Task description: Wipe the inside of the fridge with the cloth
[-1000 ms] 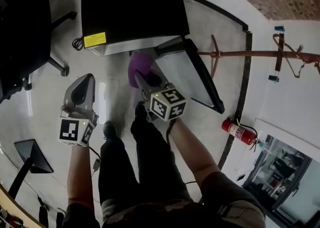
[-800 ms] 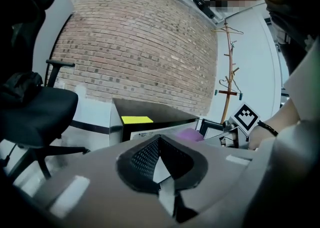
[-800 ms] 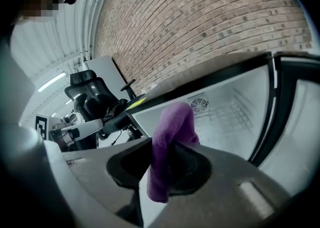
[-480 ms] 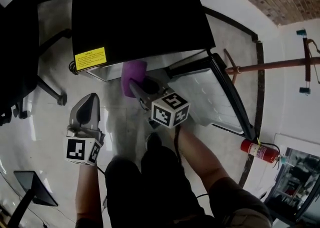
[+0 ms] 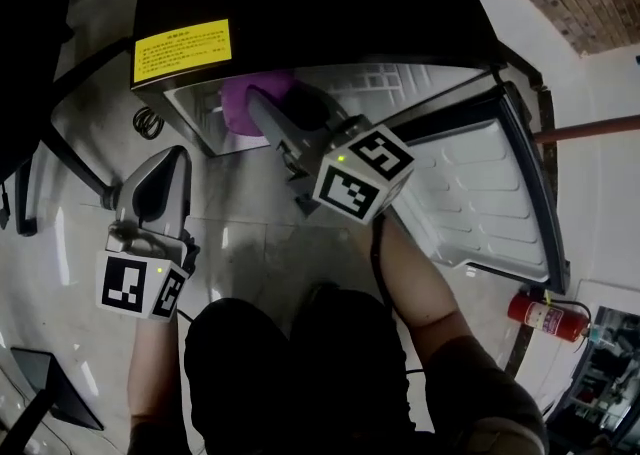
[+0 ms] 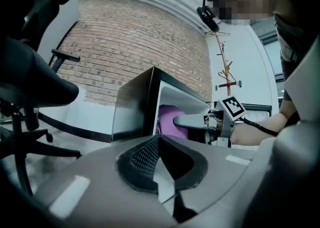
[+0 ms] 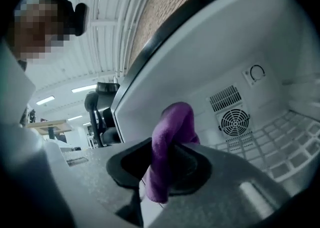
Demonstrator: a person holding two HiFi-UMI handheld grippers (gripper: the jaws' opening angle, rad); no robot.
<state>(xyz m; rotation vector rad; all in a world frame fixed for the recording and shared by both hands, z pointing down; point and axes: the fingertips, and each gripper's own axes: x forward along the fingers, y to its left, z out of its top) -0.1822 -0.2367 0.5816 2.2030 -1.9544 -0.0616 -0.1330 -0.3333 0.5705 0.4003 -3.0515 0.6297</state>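
A black mini fridge (image 5: 300, 3) stands on the floor with its door (image 5: 480, 183) swung open to the right. My right gripper (image 5: 262, 111) is shut on a purple cloth (image 5: 248, 95) and reaches into the fridge's opening at its left side. In the right gripper view the cloth (image 7: 170, 137) sticks up between the jaws, in front of the white back wall and a round fan vent (image 7: 233, 122). My left gripper (image 5: 165, 161) hangs shut and empty outside, left of the fridge's front. The left gripper view shows the fridge (image 6: 132, 106), the cloth (image 6: 167, 121) and the right gripper (image 6: 192, 121).
A white wire shelf (image 7: 287, 142) runs along the fridge's inside at the right. A yellow label (image 5: 182, 48) sits on the fridge's top. A coiled cable (image 5: 148, 123) and an office chair (image 5: 25, 53) are at the left, a red fire extinguisher (image 5: 545, 315) at the right wall.
The right gripper has carried the purple cloth forward from in front of the fridge into its opening. The view has closed in on the fridge. The left gripper stays shut at the left.
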